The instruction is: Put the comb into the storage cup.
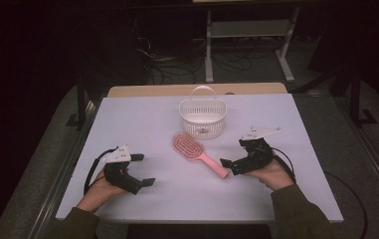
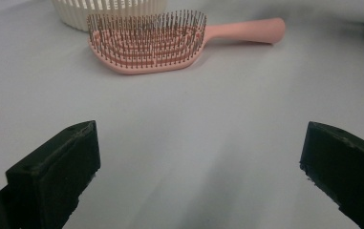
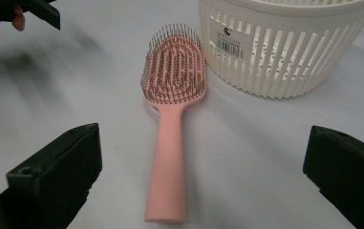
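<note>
A pink hairbrush (image 1: 199, 154) lies bristles up in the middle of the white table (image 1: 152, 119), its handle pointing toward the right gripper. Just behind its head stands a white slatted basket (image 1: 203, 117) with a hoop handle. My left gripper (image 1: 142, 169) rests at the table's left front, open, with nothing between its jaws; from it the hairbrush (image 2: 160, 40) lies ahead and apart. My right gripper (image 1: 233, 153) is open right at the end of the handle. In the right gripper view the hairbrush (image 3: 170, 133) runs between the wide jaws, the basket (image 3: 284, 47) behind it.
Bare table lies around both grippers and along the front edge. Beyond the table's far edge a wooden surface (image 1: 197, 89) shows, then a dark floor with cables (image 1: 177, 64) and white frame legs (image 1: 286, 55). The other hand's gripper (image 3: 22, 14) appears at the right gripper view's upper left.
</note>
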`<state>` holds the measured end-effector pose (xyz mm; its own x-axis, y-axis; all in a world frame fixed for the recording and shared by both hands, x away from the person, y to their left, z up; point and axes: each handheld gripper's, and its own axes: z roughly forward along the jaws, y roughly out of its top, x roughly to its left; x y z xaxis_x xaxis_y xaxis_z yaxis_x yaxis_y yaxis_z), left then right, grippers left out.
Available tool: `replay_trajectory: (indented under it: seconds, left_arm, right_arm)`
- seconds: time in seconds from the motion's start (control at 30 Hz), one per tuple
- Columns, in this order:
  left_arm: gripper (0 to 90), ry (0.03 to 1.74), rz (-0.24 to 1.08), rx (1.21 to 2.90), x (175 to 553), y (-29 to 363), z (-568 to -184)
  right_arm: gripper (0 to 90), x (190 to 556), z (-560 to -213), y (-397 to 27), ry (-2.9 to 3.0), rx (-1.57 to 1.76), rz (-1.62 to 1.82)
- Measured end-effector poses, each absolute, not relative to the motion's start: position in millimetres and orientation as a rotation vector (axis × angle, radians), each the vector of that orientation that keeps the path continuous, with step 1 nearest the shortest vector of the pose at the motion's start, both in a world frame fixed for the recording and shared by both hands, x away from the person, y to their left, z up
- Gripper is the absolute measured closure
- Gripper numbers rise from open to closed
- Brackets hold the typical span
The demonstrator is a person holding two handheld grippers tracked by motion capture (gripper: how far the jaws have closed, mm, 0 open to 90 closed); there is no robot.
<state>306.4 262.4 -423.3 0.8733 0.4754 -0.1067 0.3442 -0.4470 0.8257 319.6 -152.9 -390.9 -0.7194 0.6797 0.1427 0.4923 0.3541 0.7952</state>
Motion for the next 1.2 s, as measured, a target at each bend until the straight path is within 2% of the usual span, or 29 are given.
replay_trajectory:
  seconds: [1.2]
  left_arm:
    - [0.0,0.586,0.163,2.084,306,261,-424]
  right_arm:
    - [0.0,340,-386,-131,2.430,1.028,1.291]
